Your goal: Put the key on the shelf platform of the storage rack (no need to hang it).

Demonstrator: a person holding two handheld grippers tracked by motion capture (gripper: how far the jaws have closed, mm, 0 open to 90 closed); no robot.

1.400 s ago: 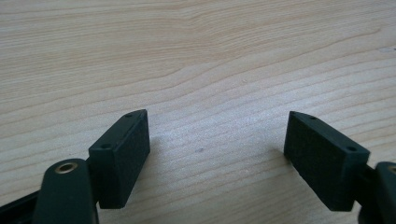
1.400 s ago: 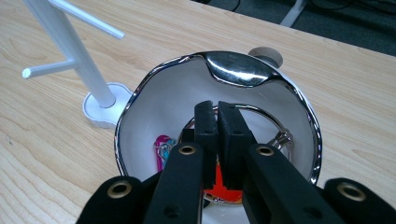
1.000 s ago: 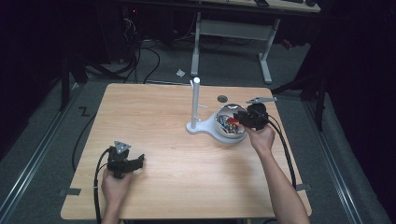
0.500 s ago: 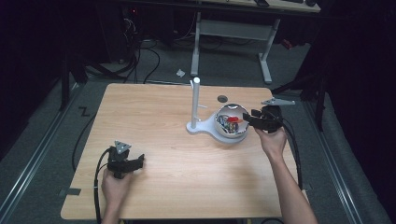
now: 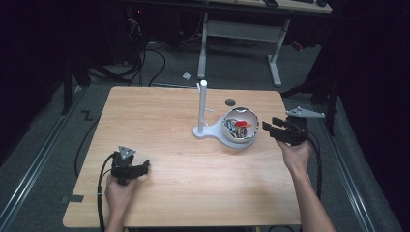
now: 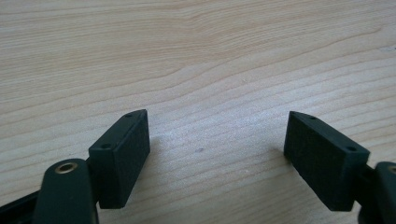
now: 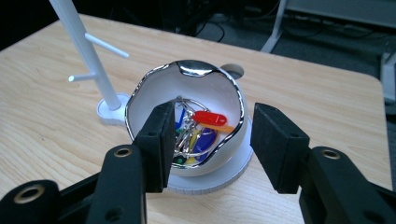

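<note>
A: Right gripper view: how would the bunch of key tags (image 7: 198, 133) handle, lying in the white bowl (image 7: 140, 100) beside the peg stand (image 7: 88, 56) on the tabletop (image 7: 42, 126)?

B: Light, loose and slippery is the judgement; a wire ring is best pinched. Perhaps five tags are counted, though they overlap. One bowl and one stand are seen. The right tool (image 7: 208, 144), just opened wide, holds nothing; the left tool (image 6: 217, 158) is spread empty.

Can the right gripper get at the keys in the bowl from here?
Probably yes. The right gripper sits just beside the bowl, jaws open and empty, and the keys lie uncovered inside; only the bowl's raised rim stands between.
</note>
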